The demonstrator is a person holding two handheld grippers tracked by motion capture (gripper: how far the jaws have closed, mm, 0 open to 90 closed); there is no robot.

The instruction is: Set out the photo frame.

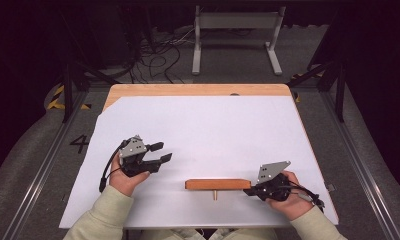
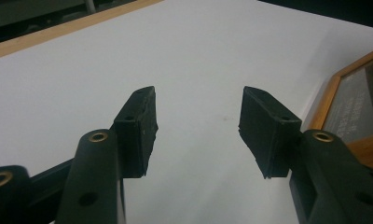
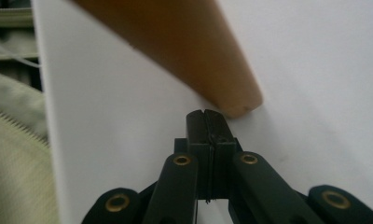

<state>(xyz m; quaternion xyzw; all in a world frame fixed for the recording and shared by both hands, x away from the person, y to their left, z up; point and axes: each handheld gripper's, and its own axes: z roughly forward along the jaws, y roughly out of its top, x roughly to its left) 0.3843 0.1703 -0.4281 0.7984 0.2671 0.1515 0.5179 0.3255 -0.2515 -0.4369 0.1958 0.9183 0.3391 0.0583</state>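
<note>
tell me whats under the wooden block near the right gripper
The wooden block lies on the white sheet covering the table. A small wooden peg sticks out from its near side. Whatever lies directly beneath the block is covered. The shut right gripper sits at its end.

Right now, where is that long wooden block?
In the high view, the wooden block lies on the white sheet near the table's front edge, its right end beside the right gripper.
</note>
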